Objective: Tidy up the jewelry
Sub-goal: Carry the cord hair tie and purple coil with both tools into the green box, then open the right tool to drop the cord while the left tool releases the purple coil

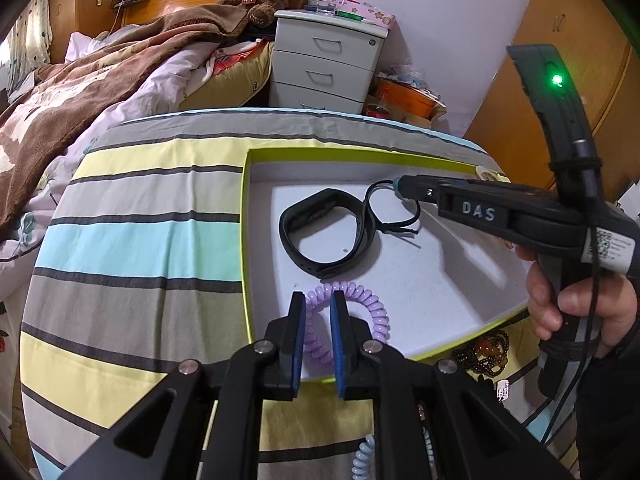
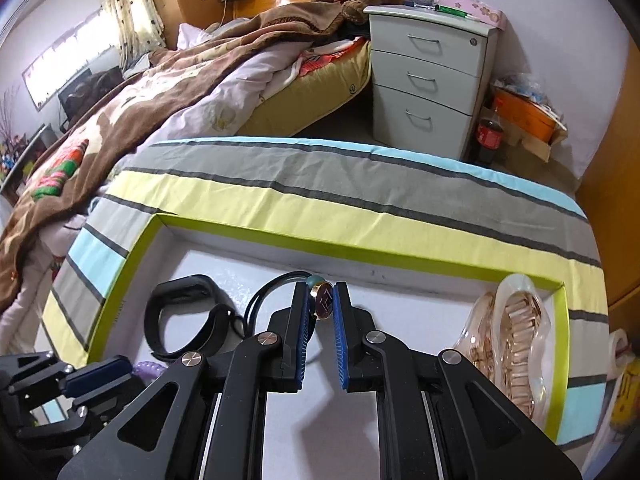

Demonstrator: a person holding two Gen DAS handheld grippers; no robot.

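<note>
Cord bracelet, black with a teal bead and a round gold charm, hangs from the right claw, charm pinched between the blue pads with a narrow gap, cord loop trailing left and down toward the floor of the green-rimmed box on the striped surface. Left wrist view shows the same claw tip at the far right of the box, cord draping beside the black fitness band lying flat mid-box. Left claw sits nearly closed over the near-left wall, straddling the purple spiral hair tie; firm grip or just around it, cannot tell. Clear hair claw clip lies at the box's right end. Release spot is straight below the right claw.
</note>
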